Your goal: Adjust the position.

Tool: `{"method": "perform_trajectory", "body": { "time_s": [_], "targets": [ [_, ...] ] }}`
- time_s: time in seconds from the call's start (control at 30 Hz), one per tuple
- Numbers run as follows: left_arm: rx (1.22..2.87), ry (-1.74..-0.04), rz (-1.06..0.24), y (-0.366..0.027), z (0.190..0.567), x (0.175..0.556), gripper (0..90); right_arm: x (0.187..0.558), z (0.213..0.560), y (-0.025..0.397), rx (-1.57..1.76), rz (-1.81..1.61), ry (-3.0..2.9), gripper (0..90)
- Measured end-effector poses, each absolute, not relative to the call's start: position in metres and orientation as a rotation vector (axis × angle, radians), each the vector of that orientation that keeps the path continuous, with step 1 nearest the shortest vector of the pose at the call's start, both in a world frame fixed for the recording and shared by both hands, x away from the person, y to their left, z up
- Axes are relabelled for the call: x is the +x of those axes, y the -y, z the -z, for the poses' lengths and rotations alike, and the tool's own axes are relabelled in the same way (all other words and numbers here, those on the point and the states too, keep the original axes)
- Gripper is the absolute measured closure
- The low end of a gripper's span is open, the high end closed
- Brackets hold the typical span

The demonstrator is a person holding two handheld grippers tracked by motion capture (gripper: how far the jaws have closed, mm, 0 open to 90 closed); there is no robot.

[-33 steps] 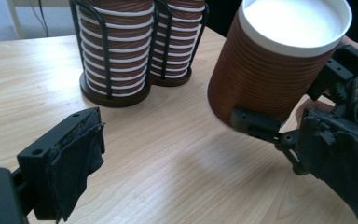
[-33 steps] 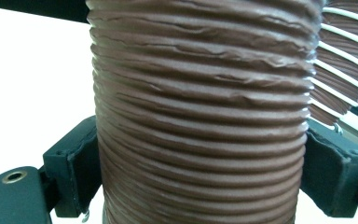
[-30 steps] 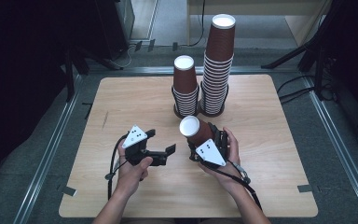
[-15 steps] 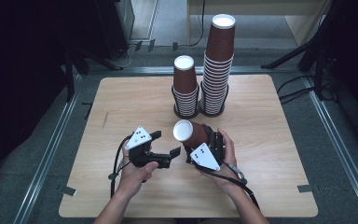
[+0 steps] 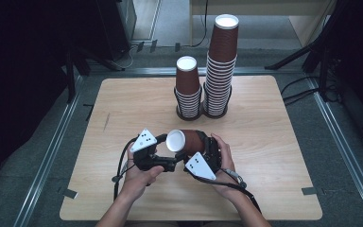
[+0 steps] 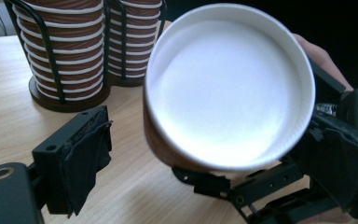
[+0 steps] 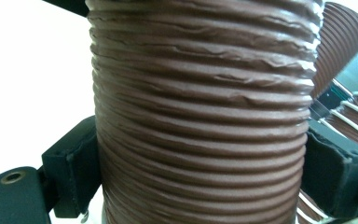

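Observation:
A ribbed brown paper cup (image 5: 192, 141) with a white inside (image 6: 228, 88) lies tipped on its side above the table, mouth turned left. My right gripper (image 5: 197, 152) is shut on its ribbed wall (image 7: 200, 116), one black pad on each side (image 7: 74, 172). My left gripper (image 5: 168, 152) is open right at the cup's mouth; in the left gripper view its two jaws stand wide apart, with the rim between them and a gap showing at the left pad (image 6: 86, 154). Both grippers sit near the front middle of the wooden table (image 5: 123, 104).
Two stacks of brown cups stand in black wire holders at the back middle of the table: a short stack (image 5: 187, 92) and a tall stack (image 5: 221, 66). Metal rails (image 5: 52, 151) run along the table's sides, and cables lie on the floor at right.
The right gripper has tipped the cup from nearly upright onto its side, mouth to the left. The left gripper has moved right, up to the cup's mouth.

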State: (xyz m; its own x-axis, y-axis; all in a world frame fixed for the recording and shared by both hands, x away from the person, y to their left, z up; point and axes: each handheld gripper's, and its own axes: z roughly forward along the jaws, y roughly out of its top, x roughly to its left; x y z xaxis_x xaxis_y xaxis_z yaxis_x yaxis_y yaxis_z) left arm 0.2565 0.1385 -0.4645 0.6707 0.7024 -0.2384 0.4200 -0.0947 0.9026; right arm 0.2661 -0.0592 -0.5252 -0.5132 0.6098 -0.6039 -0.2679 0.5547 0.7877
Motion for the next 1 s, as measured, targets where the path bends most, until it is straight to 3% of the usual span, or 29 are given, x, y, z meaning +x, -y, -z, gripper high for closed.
{"method": "perform_trajectory", "body": {
  "time_s": [0.27,0.63,1.0],
  "targets": [
    [1.749,-0.894,-0.296,-0.136,0.463,0.255,19.1,0.26,0.527,0.052,0.187,-1.102,-1.816,11.6],
    [1.72,-0.884,-0.233,-0.145,0.465,0.26,22.3,0.26,0.527,0.055,0.283,-1.156,-1.854,8.0],
    [1.625,-0.909,-0.271,-0.169,0.458,0.263,22.9,0.261,0.521,0.066,0.359,-1.199,-1.877,0.7]
  ]
}}
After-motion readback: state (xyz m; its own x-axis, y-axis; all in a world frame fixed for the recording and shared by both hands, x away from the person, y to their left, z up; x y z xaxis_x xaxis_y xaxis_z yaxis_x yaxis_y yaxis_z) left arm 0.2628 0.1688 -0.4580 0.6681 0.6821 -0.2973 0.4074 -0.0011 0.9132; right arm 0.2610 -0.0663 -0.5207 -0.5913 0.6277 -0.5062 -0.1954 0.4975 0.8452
